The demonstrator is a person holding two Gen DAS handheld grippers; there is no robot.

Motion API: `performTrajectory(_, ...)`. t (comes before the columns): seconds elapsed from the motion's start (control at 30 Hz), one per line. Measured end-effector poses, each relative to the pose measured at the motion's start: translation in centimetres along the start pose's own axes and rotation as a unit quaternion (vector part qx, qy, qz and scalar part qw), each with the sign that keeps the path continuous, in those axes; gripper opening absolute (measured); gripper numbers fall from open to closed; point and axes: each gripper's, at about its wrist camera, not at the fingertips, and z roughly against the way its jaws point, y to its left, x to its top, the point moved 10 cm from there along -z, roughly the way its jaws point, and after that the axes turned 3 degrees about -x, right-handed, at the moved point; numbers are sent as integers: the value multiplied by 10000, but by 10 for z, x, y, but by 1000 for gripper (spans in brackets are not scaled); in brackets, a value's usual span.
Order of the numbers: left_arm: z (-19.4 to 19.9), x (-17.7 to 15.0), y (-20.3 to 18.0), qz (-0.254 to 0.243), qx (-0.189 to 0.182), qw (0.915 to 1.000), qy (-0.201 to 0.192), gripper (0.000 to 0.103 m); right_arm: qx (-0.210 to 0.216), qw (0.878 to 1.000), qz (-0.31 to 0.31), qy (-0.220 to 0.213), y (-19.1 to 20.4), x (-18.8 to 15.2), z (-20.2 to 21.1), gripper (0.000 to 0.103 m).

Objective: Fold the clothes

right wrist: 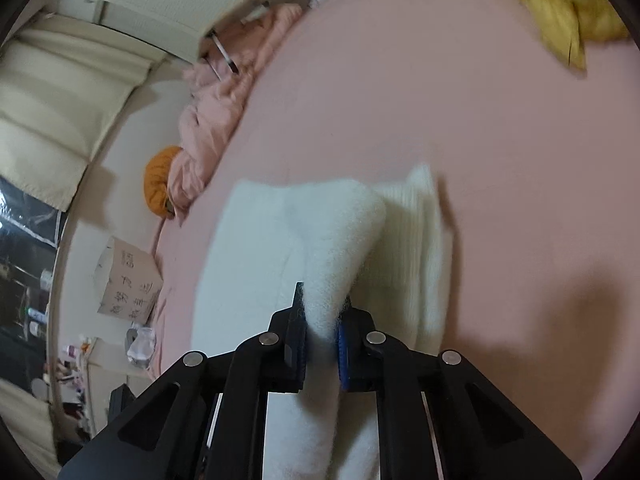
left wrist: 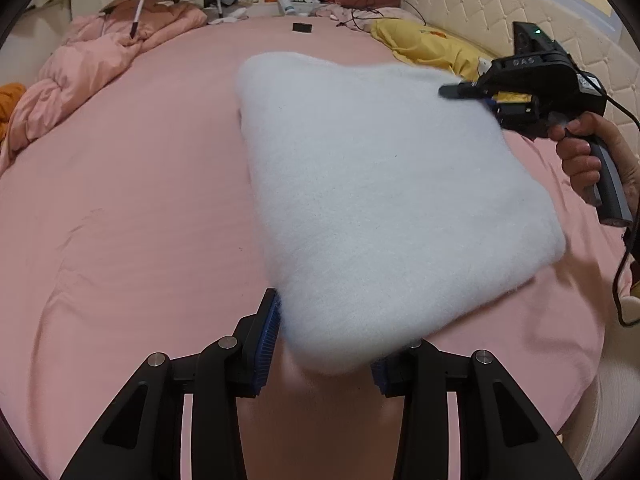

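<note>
The left gripper (left wrist: 324, 344) was held low over the pink bed sheet (left wrist: 132, 208), its two fingers spread wide on either side of the near corner of a fluffy white garment (left wrist: 380, 184). The left blue pad (left wrist: 268, 344) lay against the fabric, while the right pad was mostly hidden beneath it, so a firm grasp could not be confirmed. The garment was seen folded and partly lifted off the sheet, near the middle of the bed.

At the right of the left wrist view, the right gripper (left wrist: 460, 92) was held by a hand (left wrist: 588, 156) wrapped around its grey handle, the fingers pointing leftward at the garment's far corner. From the right wrist view, the right gripper (right wrist: 322, 336) was shown clenched on a raised ridge of the white garment (right wrist: 336, 248).

A cardboard box (right wrist: 128, 280) with handwriting was seen on the floor beside the bed only in the right wrist view; its contents were not visible. A padded headboard (left wrist: 480, 4) appeared only in the left view. A yellow cloth (left wrist: 424, 44) was visible in both.
</note>
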Motion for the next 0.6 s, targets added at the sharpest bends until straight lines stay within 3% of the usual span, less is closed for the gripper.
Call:
performTrajectory(0.1,0,-1,0,0,-22,10000,-32,39,-197,9997,-55,-115,-7,13,-4,12)
performTrajectory(0.17,-3,-2,1,-7,0,10000,7,39,-479,9987,-96,164,-22,4,-26,12)
performTrajectory(0.27,-2,-2,1,-37,23,10000,29,39,-484,9984,-297,67,-35,-2,-29,12)
performTrajectory(0.33,1,-1,0,-72,25,10000,27,39,-511,9979,-374,-133,-33,0,-10,28)
performTrajectory(0.4,2,0,0,-120,44,9999,54,39,-794,9958,-137,-440,-28,-2,19,40)
performTrajectory(0.43,1,-1,1,-131,43,9999,72,39,-843,9949,-5,-550,-23,-5,32,41)
performTrajectory(0.47,1,-1,1,-118,26,9999,80,39,-700,9961,130,-529,-15,-15,42,44)
performTrajectory(0.6,1,0,-2,-84,6,9999,64,39,-155,9988,410,209,17,-80,52,44)
